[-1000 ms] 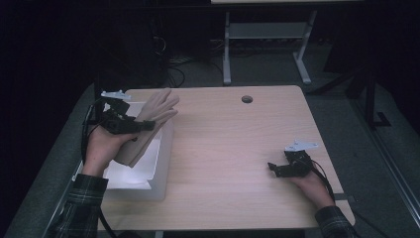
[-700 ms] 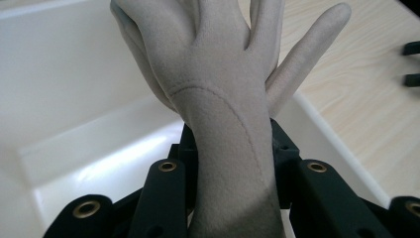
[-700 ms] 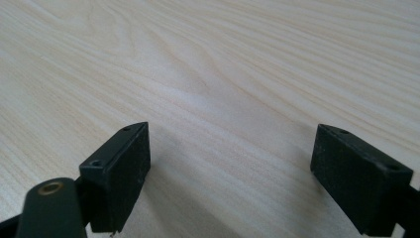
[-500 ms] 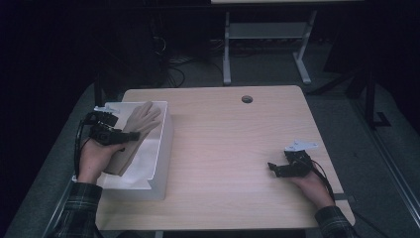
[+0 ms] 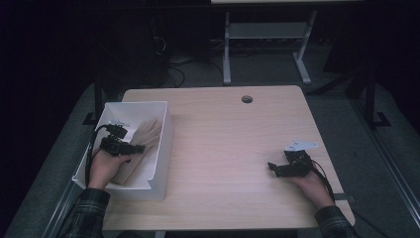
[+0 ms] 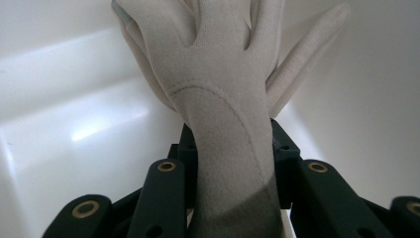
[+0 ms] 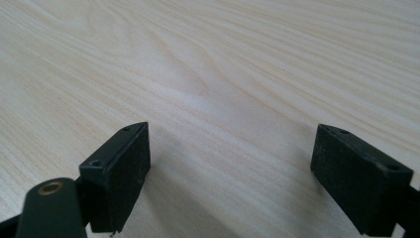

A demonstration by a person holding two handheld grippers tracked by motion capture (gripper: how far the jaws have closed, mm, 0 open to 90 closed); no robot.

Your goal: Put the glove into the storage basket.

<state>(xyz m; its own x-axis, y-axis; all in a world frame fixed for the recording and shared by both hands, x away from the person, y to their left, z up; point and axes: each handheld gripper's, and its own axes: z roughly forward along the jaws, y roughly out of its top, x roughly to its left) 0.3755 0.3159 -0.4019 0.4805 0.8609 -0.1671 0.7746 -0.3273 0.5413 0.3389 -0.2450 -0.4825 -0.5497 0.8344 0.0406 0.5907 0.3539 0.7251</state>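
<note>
A beige suede glove lies inside the white bin at the table's left. My left gripper is down in the bin, shut on the glove's cuff. In the left gripper view the glove runs up between the black jaws, its fingers spread against the bin's white wall. My right gripper rests on the wooden table at the right, open. In the right gripper view its jaws stand wide apart over bare wood, nothing between them.
A round cable hole sits near the table's far edge. Beyond the table stands a metal frame on a dark floor with cables. The white bin overhangs the table's left edge.
My left gripper has sunk with the glove from above the bin down into it, so the glove now lies inside. The right gripper has stayed where it was.
</note>
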